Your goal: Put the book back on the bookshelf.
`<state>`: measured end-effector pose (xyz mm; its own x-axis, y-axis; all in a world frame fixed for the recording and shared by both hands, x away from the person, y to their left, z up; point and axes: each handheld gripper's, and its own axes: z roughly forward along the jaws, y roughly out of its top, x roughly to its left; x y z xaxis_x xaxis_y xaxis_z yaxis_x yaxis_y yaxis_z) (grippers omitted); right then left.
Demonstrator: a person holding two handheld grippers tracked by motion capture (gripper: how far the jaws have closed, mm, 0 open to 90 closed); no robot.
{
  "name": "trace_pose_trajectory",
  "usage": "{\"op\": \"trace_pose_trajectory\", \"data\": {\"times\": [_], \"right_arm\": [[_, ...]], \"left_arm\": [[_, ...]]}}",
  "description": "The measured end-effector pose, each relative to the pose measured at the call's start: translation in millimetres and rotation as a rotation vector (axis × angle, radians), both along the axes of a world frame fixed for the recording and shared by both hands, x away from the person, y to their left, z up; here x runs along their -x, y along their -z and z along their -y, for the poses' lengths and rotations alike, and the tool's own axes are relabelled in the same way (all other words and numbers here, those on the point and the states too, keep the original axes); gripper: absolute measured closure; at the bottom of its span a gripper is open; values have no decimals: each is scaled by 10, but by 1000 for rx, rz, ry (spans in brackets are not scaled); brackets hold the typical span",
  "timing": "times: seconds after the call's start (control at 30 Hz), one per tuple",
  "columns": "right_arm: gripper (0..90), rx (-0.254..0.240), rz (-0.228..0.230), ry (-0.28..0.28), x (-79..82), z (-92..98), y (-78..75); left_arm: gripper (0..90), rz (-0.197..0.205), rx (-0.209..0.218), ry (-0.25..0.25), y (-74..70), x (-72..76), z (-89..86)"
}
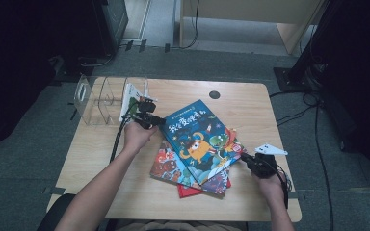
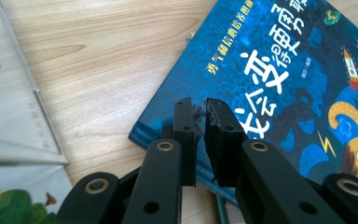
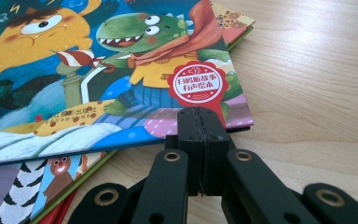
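The big blue picture book with the orange monster on its cover (image 1: 200,139) lies on top of a messy pile of picture books (image 1: 173,168) on the wooden tabletop (image 1: 250,106). The left gripper (image 2: 199,108) sits at one corner of the blue book. Its jaws are almost together, with a thin gap, and they seem to nip the edge of the cover, though it is hard to be sure. The right gripper (image 3: 200,114) sits at the far corner, by the red round sticker (image 3: 197,84). Its jaws are pressed tight together, and it is hard to tell if the cover's edge is caught between them.

The book looks flat, stiff and light. Its shiny cover could slip. The best places to hold it are two corners, one for each gripper, so it does not bend or spin.

Just behind the left gripper stands a clear plastic book rack (image 1: 94,98). One white and green book (image 1: 129,98) leans in it. The other slots look free.
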<state>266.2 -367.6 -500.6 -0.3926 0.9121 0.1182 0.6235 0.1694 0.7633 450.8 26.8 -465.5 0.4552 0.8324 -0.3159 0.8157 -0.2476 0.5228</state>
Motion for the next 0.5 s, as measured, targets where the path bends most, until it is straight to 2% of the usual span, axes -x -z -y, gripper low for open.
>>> {"op": "trace_pose_trajectory", "data": {"times": [0.07, 0.13, 0.23, 0.37, 0.5], "right_arm": [[895, -1, -1, 1, 0, 0, 0], [895, 0, -2, 0, -1, 0, -1], [895, -2, -3, 2, -1, 0, -1], [895, -1, -3, 2, -2, -2, -2], [894, -1, -4, 5, -5, -3, -3]], "left_arm": [[832, 14, -19, -9, 5, 1, 13], [831, 7, -13, -23, -5, -5, 10], [812, 24, -18, -25, -36, 16, 30], [816, 36, -47, -37, -52, 43, 38], [833, 59, -34, -51, -114, 89, 110]]}}
